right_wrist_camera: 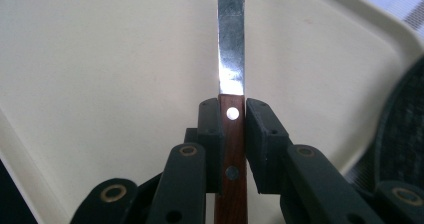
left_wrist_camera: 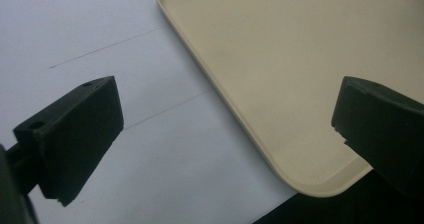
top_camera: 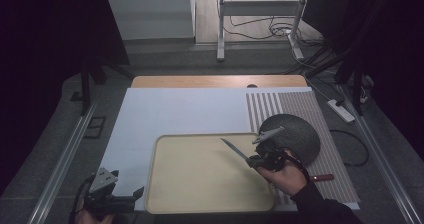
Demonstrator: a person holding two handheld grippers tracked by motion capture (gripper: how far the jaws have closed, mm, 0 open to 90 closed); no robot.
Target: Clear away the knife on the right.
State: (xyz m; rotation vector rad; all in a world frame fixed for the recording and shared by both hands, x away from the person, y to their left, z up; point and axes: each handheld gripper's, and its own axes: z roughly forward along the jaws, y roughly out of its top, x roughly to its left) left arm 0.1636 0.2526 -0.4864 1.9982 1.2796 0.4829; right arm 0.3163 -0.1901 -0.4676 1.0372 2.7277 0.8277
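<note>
A knife with a steel blade (top_camera: 234, 149) and a brown wooden handle (right_wrist_camera: 231, 149) is held over the right part of a beige tray (top_camera: 200, 184). My right gripper (right_wrist_camera: 231, 111) is shut on the handle just behind the blade, which points up and to the left across the tray. The reddish end of the handle (top_camera: 324, 177) sticks out behind the hand. At the table's near left corner, my left gripper (top_camera: 131, 196) is open, its jaws wide apart with nothing between them. The tray's near left corner (left_wrist_camera: 310, 184) lies below those jaws.
A dark round mat (top_camera: 299, 133) lies on a striped placemat (top_camera: 327, 149) right of the tray, close behind the right gripper. A white sheet (top_camera: 170, 111) covers the table. Cables and a power strip (top_camera: 341, 110) lie on the floor beyond.
</note>
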